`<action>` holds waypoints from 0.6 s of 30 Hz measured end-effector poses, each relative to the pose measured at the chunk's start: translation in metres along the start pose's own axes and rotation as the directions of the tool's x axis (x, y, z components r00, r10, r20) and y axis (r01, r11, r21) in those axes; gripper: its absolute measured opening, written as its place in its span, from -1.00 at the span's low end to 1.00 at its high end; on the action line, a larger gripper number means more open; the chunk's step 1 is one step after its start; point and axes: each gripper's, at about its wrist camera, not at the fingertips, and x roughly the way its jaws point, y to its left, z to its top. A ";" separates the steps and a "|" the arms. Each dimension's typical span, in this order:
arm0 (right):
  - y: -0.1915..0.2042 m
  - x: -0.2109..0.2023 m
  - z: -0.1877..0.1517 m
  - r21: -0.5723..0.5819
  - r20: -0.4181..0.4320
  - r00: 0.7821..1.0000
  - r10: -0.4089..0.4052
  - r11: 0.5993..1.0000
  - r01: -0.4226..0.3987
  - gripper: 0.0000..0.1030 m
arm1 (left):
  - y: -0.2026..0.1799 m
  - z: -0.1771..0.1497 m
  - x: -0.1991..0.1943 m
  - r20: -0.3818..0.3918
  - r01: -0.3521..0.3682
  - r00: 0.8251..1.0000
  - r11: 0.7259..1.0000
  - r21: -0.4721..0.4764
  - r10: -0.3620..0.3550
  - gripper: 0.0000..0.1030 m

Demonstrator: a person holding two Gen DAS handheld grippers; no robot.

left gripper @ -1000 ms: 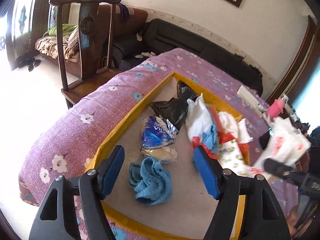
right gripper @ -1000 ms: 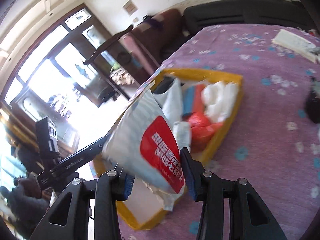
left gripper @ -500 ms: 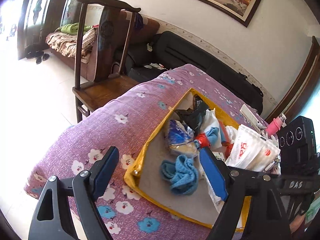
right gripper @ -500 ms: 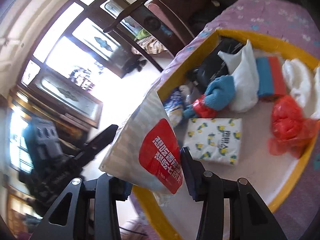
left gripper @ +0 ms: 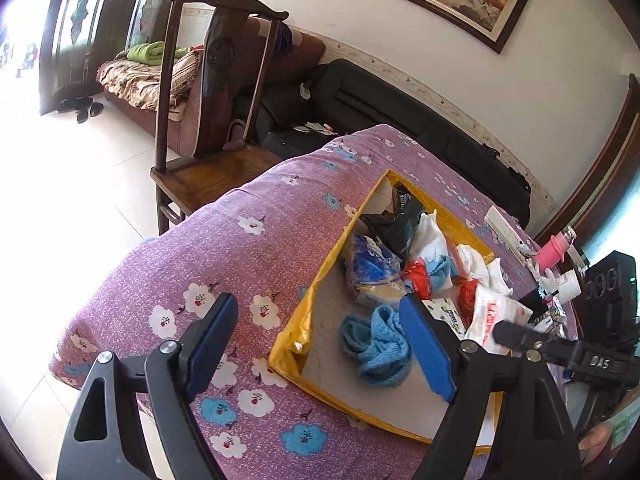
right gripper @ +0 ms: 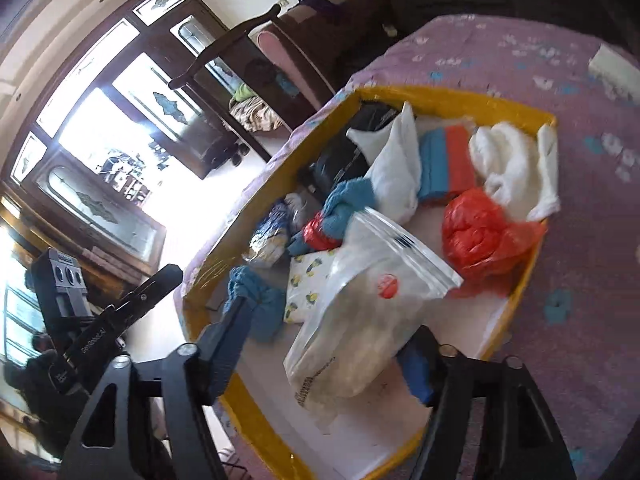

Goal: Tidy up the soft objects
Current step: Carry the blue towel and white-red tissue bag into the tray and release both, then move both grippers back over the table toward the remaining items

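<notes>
Across the room's middle spreads a purple flower-printed cloth (left gripper: 224, 248) over a desk, its near edge rounding off toward pale floor tile. On it sits a shallow yellow-rimmed cardboard tray (left gripper: 320, 280), nearly full along its far half, with bare white floor only at the near end. Behind the desk, a dark wooden high-backed chair (left gripper: 216, 92) stands close to the cloth's far-left edge, and a black sofa (left gripper: 400, 116) runs along the wall, so that side is tight.

Inside the tray, soft things crowd together: a crumpled white towel (right gripper: 516, 160) at the far-right corner, a red plastic bag (right gripper: 484, 236) against the right rim, a blue-and-orange sponge block (right gripper: 444, 164), and a light-blue knitted cloth (left gripper: 376, 344) lying alone near the front.

The left claw (left gripper: 320, 344) stands wide with nothing between its blue pads, poised above the tray's near-left corner. The right claw (right gripper: 332, 356) is opening; a clear zip-top plastic pouch with a red round sticker (right gripper: 368, 312) sits between its fingers, tilted, over the tray's bare floor.

Only the right view shows the pouch plainly and the towel's corner; the left view alone takes in a pink bottle (left gripper: 554, 248) past the tray.
</notes>
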 end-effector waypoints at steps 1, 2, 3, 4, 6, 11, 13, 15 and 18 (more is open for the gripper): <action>0.001 -0.006 0.002 -0.014 0.019 1.000 -0.020 1.000 0.020 0.56 | -0.004 -0.001 -0.001 0.002 -0.006 1.000 1.000 0.012 0.006 0.60; 0.003 -0.014 0.002 -0.030 0.037 0.998 -0.042 0.999 0.043 0.56 | -0.009 -0.001 -0.002 0.006 -0.018 1.000 0.999 0.029 0.018 0.60; 0.004 -0.021 0.001 -0.044 0.060 0.996 -0.066 0.997 0.069 0.56 | -0.012 -0.002 -0.004 0.011 -0.028 1.000 0.998 0.047 0.027 0.60; 0.005 -0.028 0.000 -0.051 0.074 0.994 -0.081 0.995 0.085 0.56 | -0.018 -0.003 -0.005 0.017 -0.039 0.999 0.997 0.066 0.038 0.60; 0.000 -0.041 -0.003 -0.055 0.107 0.988 -0.113 0.991 0.119 0.56 | -0.031 -0.005 -0.008 0.033 -0.069 0.997 0.991 0.116 0.065 0.60; -0.021 -0.076 -0.028 -0.007 0.159 0.977 -0.142 0.989 0.145 0.57 | -0.075 -0.016 -0.014 0.089 -0.156 0.987 0.949 0.276 0.136 0.60; -0.030 -0.089 -0.032 0.021 0.182 0.971 -0.152 0.988 0.151 0.56 | -0.095 -0.022 -0.013 0.083 -0.147 0.989 0.932 0.330 0.126 0.60; -0.044 -0.106 -0.039 0.056 0.213 0.962 -0.169 0.985 0.160 0.56 | -0.115 -0.030 -0.010 0.066 -0.128 0.992 0.918 0.375 0.111 0.60; -0.064 -0.130 -0.049 0.102 0.247 0.949 -0.198 0.979 0.178 0.57 | -0.141 -0.042 -0.006 0.047 -0.114 0.993 0.894 0.434 0.104 0.62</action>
